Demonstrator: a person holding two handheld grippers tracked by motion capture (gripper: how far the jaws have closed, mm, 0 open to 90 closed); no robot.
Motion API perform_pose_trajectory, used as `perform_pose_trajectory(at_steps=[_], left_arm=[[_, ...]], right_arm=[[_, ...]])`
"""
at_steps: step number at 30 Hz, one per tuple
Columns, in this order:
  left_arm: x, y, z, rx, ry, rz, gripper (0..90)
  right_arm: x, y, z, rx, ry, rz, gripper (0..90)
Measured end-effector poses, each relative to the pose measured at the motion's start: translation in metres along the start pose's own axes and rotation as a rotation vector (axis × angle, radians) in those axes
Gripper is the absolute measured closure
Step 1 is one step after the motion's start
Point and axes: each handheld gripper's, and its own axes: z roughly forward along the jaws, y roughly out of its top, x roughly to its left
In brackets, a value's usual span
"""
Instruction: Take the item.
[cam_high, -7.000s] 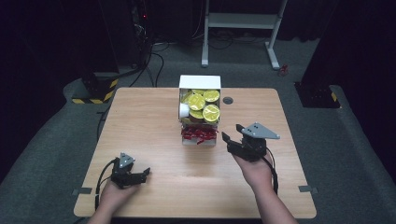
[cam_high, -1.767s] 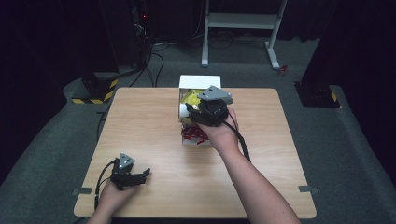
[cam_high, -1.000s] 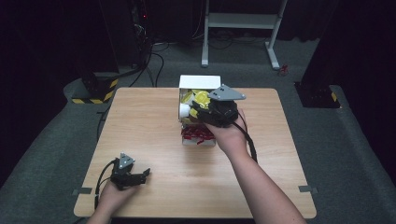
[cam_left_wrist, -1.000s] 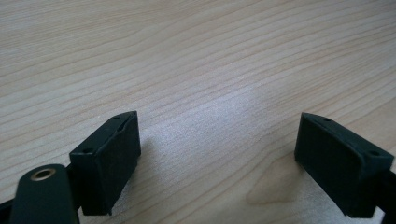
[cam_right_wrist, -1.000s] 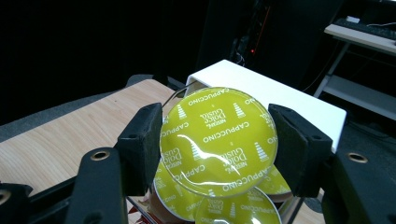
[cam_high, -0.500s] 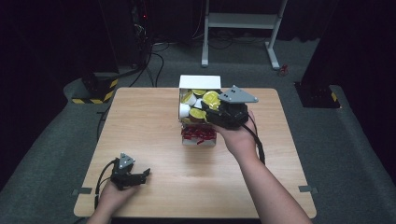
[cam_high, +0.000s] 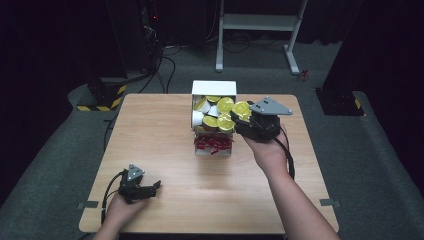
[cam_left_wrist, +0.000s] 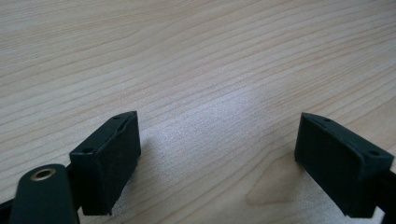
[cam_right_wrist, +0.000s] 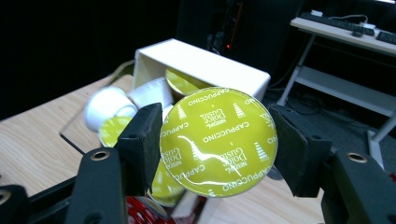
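Note:
My right gripper (cam_high: 243, 115) is shut on a coffee capsule (cam_high: 242, 109) with a yellow-green foil lid, held just right of the white box (cam_high: 214, 88). In the right gripper view the capsule's lid (cam_right_wrist: 218, 140) faces the camera, and both pads press on its rim. The box (cam_right_wrist: 201, 63) lies open behind it, with several more capsules (cam_right_wrist: 109, 109) spilling toward the front. My left gripper (cam_high: 152, 188) rests low over the table's front left. Its jaws stand open (cam_left_wrist: 219, 163) over bare wood with nothing between them.
A clear container of red pieces (cam_high: 212, 143) sits directly in front of the box. The wooden table (cam_high: 150, 130) has free room at its left and along the front. A white metal stand (cam_high: 260, 22) is on the floor behind the table.
My right gripper has carried the capsule rightward, away from the top of the box. The left gripper has stayed where it was.

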Motion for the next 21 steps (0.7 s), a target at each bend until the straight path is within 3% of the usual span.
perform_pose_trajectory(at_steps=[21], left_arm=[[0.000, 0.000, 0.000, 0.000, 0.000, 0.000, 14.8]], right_arm=[[-0.039, -0.048, 0.003, 0.084, -0.107, 0.055, 38.6]])
